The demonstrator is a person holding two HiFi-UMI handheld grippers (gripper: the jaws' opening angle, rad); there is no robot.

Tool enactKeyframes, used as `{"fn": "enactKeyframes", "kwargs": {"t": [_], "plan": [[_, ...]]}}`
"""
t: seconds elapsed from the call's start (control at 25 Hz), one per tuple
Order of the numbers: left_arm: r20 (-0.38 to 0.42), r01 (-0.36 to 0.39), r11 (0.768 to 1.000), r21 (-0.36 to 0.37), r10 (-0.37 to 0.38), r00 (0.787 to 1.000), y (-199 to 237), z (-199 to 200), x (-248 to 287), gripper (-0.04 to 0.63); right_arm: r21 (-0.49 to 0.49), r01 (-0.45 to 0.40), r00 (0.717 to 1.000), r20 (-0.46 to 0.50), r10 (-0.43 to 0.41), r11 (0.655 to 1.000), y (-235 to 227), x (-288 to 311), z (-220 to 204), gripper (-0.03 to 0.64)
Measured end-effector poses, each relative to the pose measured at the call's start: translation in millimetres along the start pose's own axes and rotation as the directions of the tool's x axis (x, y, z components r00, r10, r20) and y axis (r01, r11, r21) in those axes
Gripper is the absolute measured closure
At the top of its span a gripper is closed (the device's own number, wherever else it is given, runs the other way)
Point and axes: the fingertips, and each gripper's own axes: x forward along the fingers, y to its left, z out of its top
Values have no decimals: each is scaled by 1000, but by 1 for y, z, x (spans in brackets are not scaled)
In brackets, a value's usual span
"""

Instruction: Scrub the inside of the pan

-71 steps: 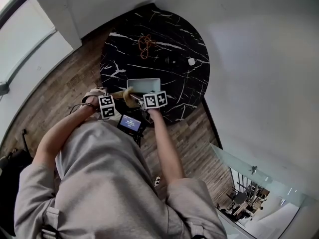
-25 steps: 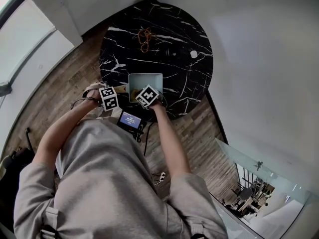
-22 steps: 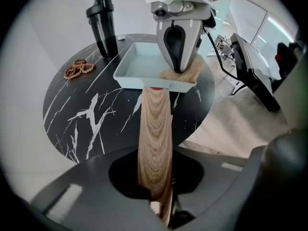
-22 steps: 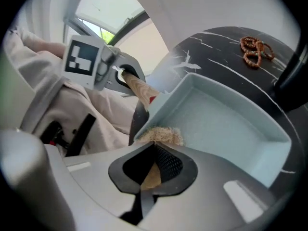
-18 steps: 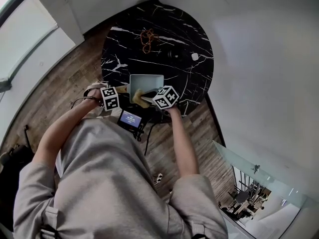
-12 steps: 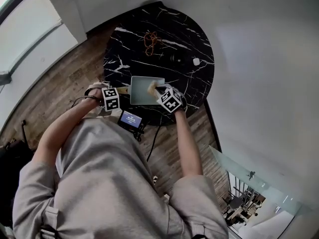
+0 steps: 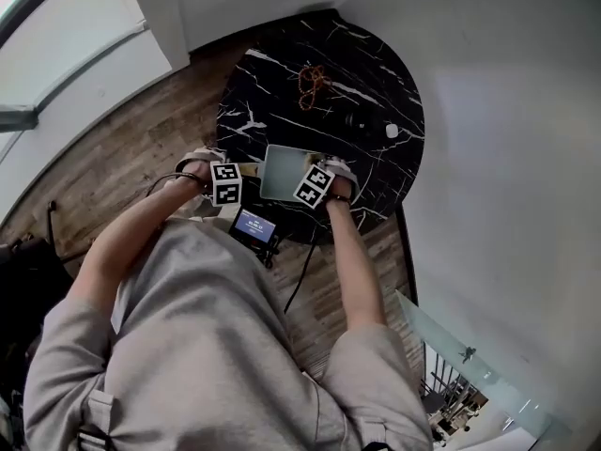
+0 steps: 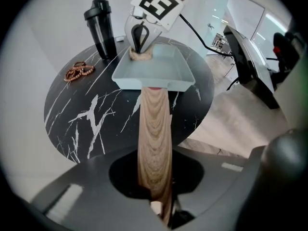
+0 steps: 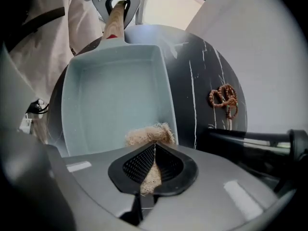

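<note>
Pinching a tan fibrous scrubber point(image 9: 150, 134) in the right gripper point(image 9: 147, 170), fingers point(image 9: 168, 165) clamped on it, inside the pale blue pan point(image 9: 110, 95) at its far right corner, against the wall. Holding the pan's wooden handle point(image 8: 154, 129), at left, in the left gripper point(image 8: 156, 201), fingers clamped on it. Resting flat at the near edge of the black marble table point(image 9: 202, 90), with 1 dark bottle point(image 8: 101, 25) and brown beads point(image 8: 79, 72) farther back.

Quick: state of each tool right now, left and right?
Left tool: closed on the wooden handle of the pan.
Right tool: closed on the fibrous scrubber.
</note>
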Motion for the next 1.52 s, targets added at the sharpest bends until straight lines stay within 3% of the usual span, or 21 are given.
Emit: {"fn": "enactKeyframes", "kwargs": {"t": [0.16,0.48,0.56,0.72,0.8,1.0,1.08,1.12,1.16,1.24,1.28,1.32,1.4,1.52], "plan": [[-9,-4,1000,-2,4,1000,1,-1,-1,555,33,-38,999,-9,39,999,2,4,4,592],[-34,-1,1000,-14,1,999,0,-2,0,554,119,-236,971,-8,238,965,21,-1,3,592],[-34,-1,1000,-19,1,999,0,-2,0,554,131,-322,945,-16,327,938,38,-3,1,592],[-31,-2,1000,-23,1,1000,1,-2,1,554,124,-485,867,-59,495,866,78,-10,-7,594],[-30,-7,1000,-19,6,1000,1,-1,1,554,124,-508,854,-62,517,853,85,-11,-8,594],[-24,-27,1000,4,27,999,1,-3,0,567,217,-499,861,10,509,839,83,-10,-5,594],[-10,-35,999,11,35,999,-2,-2,0,572,345,-480,876,140,462,806,80,-11,2,594],[4,-39,999,13,39,999,-3,-1,0,567,446,-477,879,235,415,758,76,-15,5,593],[26,-39,999,11,39,999,-5,0,-2,541,550,-486,873,337,352,679,72,-22,9,592],[98,-30,999,-12,31,995,-3,-1,-12,506,694,-529,839,514,178,488,63,-44,20,592],[135,-30,999,-26,33,990,-2,-6,-21,497,722,-554,812,578,79,415,60,-58,28,592],[166,-38,999,-34,43,985,-1,-10,-32,475,729,-575,782,623,-13,370,59,-74,35,592],[228,-59,998,-37,66,971,-8,-7,-58,430,732,-584,731,662,-165,352,64,-112,35,592],[337,-86,995,-48,97,937,-17,13,-97,433,766,-526,680,640,-358,370,66,-171,22,592]]}}
